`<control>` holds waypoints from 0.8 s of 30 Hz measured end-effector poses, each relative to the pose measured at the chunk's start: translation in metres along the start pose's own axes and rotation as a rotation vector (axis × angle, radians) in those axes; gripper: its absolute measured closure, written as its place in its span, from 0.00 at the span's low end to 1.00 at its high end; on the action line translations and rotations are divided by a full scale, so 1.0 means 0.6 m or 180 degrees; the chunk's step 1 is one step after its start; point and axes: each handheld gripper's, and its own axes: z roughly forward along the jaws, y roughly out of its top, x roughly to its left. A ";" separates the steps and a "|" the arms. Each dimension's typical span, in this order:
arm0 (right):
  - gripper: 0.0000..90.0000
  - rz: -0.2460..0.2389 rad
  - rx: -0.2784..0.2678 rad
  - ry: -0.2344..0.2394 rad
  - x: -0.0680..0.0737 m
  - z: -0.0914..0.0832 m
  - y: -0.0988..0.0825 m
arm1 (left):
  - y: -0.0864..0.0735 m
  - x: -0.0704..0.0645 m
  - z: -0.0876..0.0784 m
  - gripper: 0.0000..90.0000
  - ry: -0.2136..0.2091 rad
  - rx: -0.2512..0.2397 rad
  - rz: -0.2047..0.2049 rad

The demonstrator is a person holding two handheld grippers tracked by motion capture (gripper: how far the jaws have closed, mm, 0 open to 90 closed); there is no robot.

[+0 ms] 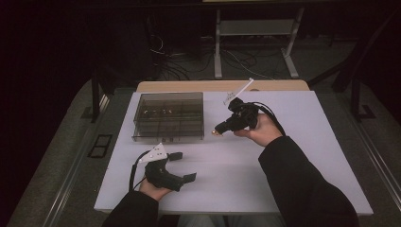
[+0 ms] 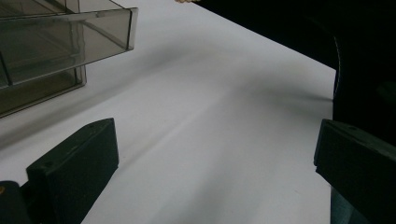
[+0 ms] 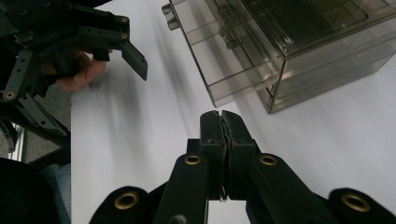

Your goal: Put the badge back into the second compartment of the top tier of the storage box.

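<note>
One smoky transparent plastic drawer box [image 1: 169, 116] sits at the white worktop's [image 1: 283, 165] far left, and two hand-held black claws share the surface. The left claw [image 1: 182, 166] gapes wide and empty near the front edge. The right claw [image 1: 220, 127], pinched shut on nothing, hovers just beside the box's right side, with bare worktop between both claws.

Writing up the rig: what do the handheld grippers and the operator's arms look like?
Both grippers, left gripper and right gripper, are black linkage frames with brass-coloured pivot pins, blocky black jaws, a light three-cornered plate on top and a trailing black cable. Dark long sleeves.
</note>
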 end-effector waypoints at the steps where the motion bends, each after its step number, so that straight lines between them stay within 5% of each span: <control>1: 0.97 -0.0008 -0.0005 0.0006 0.001 0.000 0.003 | 0.000 0.000 0.000 0.00 0.0001 0.0010 0.0010; 24: 0.97 -0.0189 0.0021 0.0049 0.017 0.018 0.078 | 0.000 0.003 -0.002 0.00 0.0030 0.0002 -0.0003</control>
